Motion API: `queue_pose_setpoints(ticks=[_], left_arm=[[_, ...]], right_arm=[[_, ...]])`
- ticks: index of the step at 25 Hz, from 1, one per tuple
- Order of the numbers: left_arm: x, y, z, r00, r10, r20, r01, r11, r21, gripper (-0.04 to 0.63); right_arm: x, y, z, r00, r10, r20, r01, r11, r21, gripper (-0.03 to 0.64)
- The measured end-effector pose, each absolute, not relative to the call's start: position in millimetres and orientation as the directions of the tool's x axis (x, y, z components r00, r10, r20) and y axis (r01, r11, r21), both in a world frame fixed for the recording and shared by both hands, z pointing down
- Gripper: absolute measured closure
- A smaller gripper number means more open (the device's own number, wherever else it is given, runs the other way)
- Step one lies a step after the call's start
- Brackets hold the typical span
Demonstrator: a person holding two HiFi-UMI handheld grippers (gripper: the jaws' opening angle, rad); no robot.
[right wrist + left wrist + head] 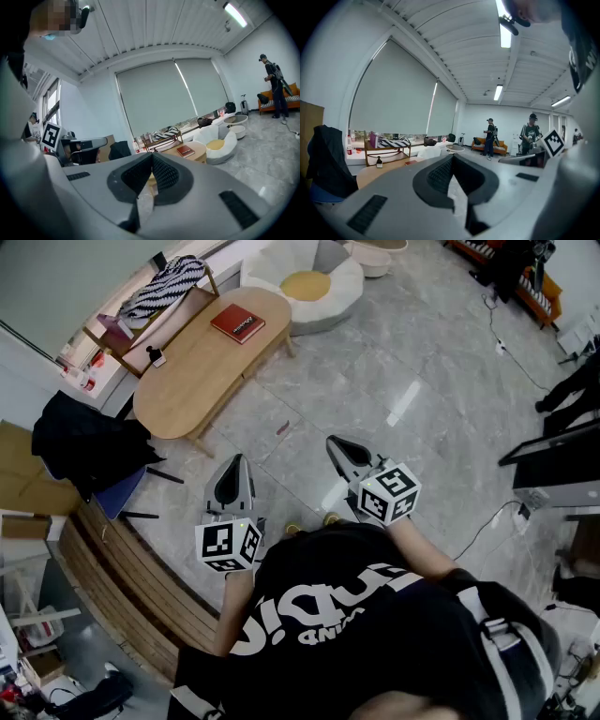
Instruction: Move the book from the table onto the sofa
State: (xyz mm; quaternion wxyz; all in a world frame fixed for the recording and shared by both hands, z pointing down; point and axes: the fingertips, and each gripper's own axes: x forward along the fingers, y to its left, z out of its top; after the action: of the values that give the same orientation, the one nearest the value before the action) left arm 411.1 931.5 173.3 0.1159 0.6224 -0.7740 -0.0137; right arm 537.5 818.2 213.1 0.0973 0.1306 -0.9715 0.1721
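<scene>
A red book [238, 323] lies on the far end of an oval wooden table [187, 381], a few steps ahead on the left. Just past the table stands a white rounded sofa [323, 287] with a yellow cushion. Both grippers are held in front of the person's chest, above the floor and far short of the table. The left gripper [235, 463] and the right gripper [336, 443] are shut with nothing in them. The right gripper view shows the book [185, 151], the table [199, 148] and the white sofa [220, 139] beyond the closed right gripper [151, 155]. The left gripper [452, 157] points past the table [382, 169].
A small dark bottle [156, 356] stands on the table's near end. Behind the table is a wooden rack [155, 310] with a striped cloth. A chair with a black jacket [84, 442] stands left. An orange sofa [490, 146] and two standing people [490, 136] are across the room.
</scene>
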Motion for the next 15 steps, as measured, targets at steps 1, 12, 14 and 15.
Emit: queue_pose_setpoints(ticks=[1,12,14,15], left_arm=[[409.7,932.2,172.2,-0.196,-0.967,0.160,-0.960,0.223,0.168,0.586],[383.0,948.5,176.0,-0.163,-0.975,0.151,-0.965,0.189,0.180,0.586],[377.9,951.3,178.6,-0.142,-0.978,0.152,-0.969,0.169,0.182,0.586],[375.3,951.8,179.5,-0.133,-0.979,0.152,-0.970,0.160,0.183,0.586]], right_arm=[[535.5,818.9,212.9,-0.946,-0.223,0.235,-0.290,0.907,-0.305,0.615],[511.9,839.9,209.0,-0.942,-0.259,0.214,-0.314,0.904,-0.290,0.614],[507.3,844.2,211.9,-0.935,-0.277,0.220,-0.334,0.898,-0.286,0.614],[505.2,845.9,212.9,-0.932,-0.286,0.223,-0.343,0.895,-0.286,0.614]])
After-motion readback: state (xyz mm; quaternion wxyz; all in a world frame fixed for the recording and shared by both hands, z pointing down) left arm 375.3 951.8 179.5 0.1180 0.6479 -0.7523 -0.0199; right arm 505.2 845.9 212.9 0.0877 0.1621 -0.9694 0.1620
